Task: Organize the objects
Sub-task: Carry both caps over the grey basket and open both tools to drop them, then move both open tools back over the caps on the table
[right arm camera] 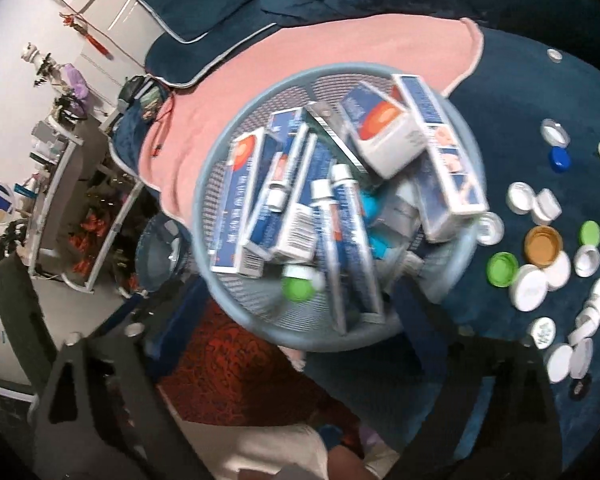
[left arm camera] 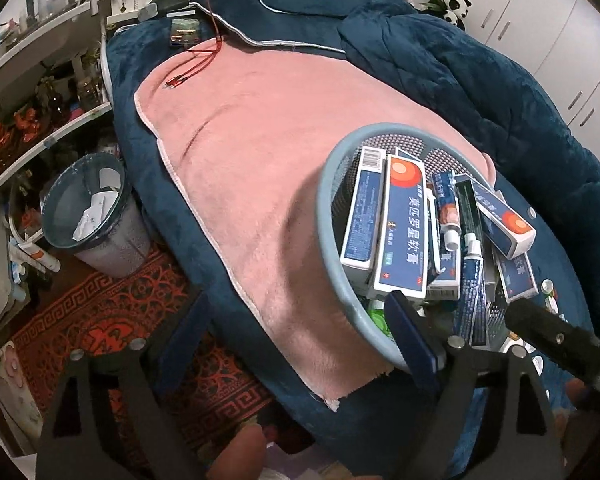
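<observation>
A blue mesh basket (right arm camera: 236,316) stands on the bed (right arm camera: 520,92), partly on a pink towel (left arm camera: 260,152), packed with ointment boxes (left arm camera: 402,228) and tubes (right arm camera: 356,248). Loose bottle caps (right arm camera: 540,256) lie on the blue cover just beside it. The left gripper (left arm camera: 296,316) gapes wide, empty, one finger (left arm camera: 410,328) at the basket rim. The right gripper (right arm camera: 296,312) is spread wide too, holding nothing.
</observation>
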`<state>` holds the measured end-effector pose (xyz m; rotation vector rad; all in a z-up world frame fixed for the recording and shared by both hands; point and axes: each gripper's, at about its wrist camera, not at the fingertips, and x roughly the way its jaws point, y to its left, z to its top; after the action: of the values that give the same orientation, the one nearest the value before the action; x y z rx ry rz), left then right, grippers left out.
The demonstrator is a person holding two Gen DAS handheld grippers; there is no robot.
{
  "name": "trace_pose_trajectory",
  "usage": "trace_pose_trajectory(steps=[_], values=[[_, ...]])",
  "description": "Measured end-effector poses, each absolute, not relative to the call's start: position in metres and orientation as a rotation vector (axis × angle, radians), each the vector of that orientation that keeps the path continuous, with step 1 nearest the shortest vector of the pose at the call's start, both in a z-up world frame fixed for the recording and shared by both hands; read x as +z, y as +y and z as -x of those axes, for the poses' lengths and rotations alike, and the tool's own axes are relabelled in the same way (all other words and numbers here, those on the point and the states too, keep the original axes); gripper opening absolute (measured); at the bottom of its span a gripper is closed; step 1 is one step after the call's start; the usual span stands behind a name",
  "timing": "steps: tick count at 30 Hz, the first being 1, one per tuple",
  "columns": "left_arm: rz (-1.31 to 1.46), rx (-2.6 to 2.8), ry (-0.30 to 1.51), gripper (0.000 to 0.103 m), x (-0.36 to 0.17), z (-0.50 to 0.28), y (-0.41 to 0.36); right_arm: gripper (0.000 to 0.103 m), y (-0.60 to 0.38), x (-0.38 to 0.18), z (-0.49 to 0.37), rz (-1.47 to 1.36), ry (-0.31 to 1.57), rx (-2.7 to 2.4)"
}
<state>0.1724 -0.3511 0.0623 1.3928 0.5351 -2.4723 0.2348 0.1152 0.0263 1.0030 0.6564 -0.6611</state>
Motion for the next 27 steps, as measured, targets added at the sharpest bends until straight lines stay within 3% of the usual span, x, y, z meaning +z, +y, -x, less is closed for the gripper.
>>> trace_pose_trajectory(steps=[3,18,27], values=[[-1.409,-2.472,0.515,0.09,0.062,-0.17,-0.344,0.102,0.116,0.024,-0.225,-0.974,0.695,-0.71],[-1.472,-2.569,0.421,0.09,0.067,-0.16,-0.285,0.103,0.121,0.009,-0.159,-0.988,0.721,-0.794],[-1.577,-2.707,0.258,0.09,0.064,-0.158,-0.214,0.103,0.119,-0.021,-0.09,-1.063,0.746,-0.893]])
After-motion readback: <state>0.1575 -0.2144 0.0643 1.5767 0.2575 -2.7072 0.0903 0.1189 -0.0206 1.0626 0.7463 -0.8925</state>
